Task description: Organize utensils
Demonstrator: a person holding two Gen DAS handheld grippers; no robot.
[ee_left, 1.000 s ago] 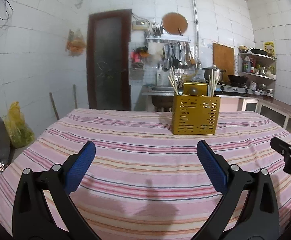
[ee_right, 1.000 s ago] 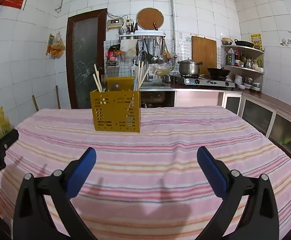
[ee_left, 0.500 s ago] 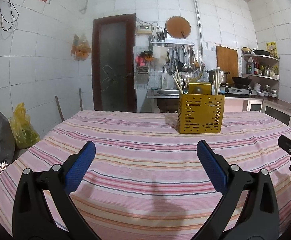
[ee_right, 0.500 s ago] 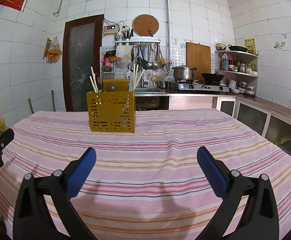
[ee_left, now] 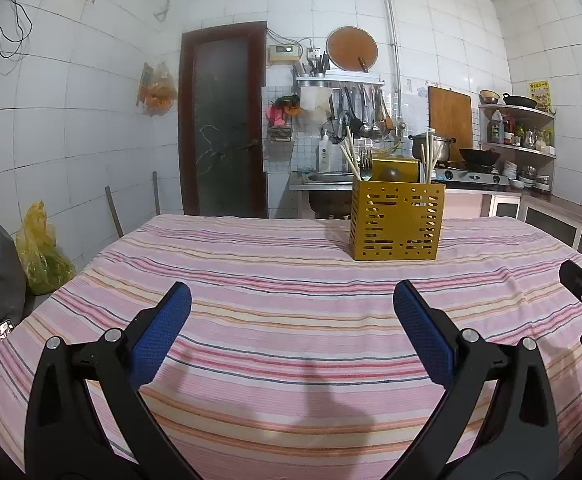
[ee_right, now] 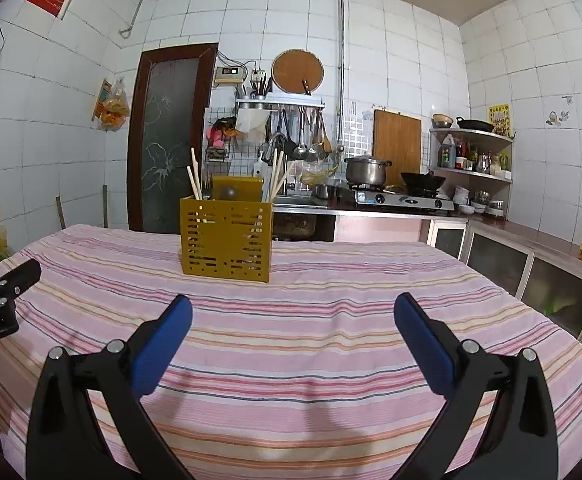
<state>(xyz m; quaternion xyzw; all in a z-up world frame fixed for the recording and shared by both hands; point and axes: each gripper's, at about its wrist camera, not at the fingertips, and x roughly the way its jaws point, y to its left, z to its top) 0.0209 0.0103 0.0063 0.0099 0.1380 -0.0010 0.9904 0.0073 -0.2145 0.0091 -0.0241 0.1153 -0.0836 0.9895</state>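
From the left: the left gripper (ee_left: 292, 328) hangs low over the striped tablecloth (ee_left: 275, 280), jaws spread wide and empty. At about one o'clock from it, well apart, stands the yellow utensil caddy (ee_left: 395, 222), upright near the far edge of the table, with chopsticks (ee_left: 349, 158) poking from its left and right compartments and what may be a spoon or ladle bowl in the raised middle section; the perforations hide the rest. The right gripper (ee_right: 293, 334) is likewise wide apart, holding nothing, with the caddy at about eleven o'clock.

Risks, as I judge them: the caddy is light and tall, so a sideways nudge while pulling one stick could tip it or drag it across the loose cloth. Thin round chopsticks may roll out of the pads. Both grippers converging on one small box could collide.

Readable writing: only part of a white word, seemingly "Robot", on the left gripper's body in the right wrist view.
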